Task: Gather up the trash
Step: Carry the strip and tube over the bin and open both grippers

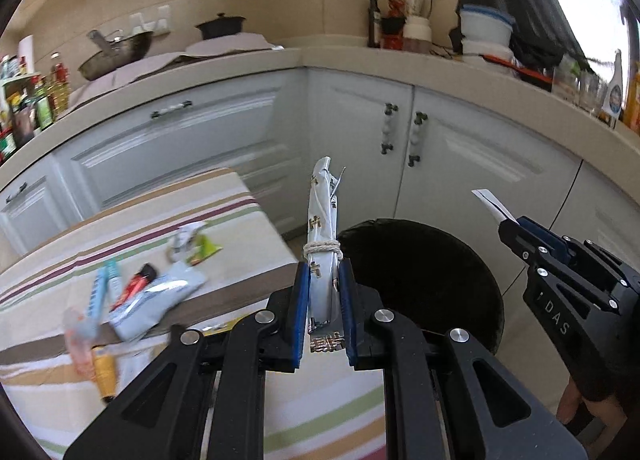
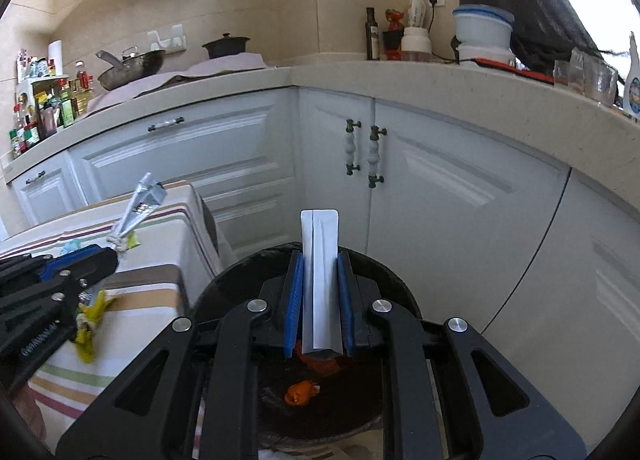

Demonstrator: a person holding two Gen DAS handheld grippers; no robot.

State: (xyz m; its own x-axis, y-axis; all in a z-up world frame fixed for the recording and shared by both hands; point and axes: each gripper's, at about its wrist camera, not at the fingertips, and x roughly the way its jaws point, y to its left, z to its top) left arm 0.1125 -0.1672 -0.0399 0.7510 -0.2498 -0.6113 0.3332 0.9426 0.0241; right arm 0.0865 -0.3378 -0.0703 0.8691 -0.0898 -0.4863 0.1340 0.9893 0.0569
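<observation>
Left gripper [image 1: 324, 300] clamps a tied wrapper [image 1: 322, 232], right gripper [image 2: 318, 300] a white paper strip [image 2: 320, 280]. I'd get both squarely over the black bin [image 1: 424, 276] beside the tabletop [image 1: 140, 220] before letting go.

A wok [image 2: 132, 66] and a dark lidded pot [image 2: 226, 45] sit on the beige bench [image 2: 360, 78] above white cabinet doors [image 2: 440, 196]; a dark bottle [image 2: 372, 35] stands in the corner.
</observation>
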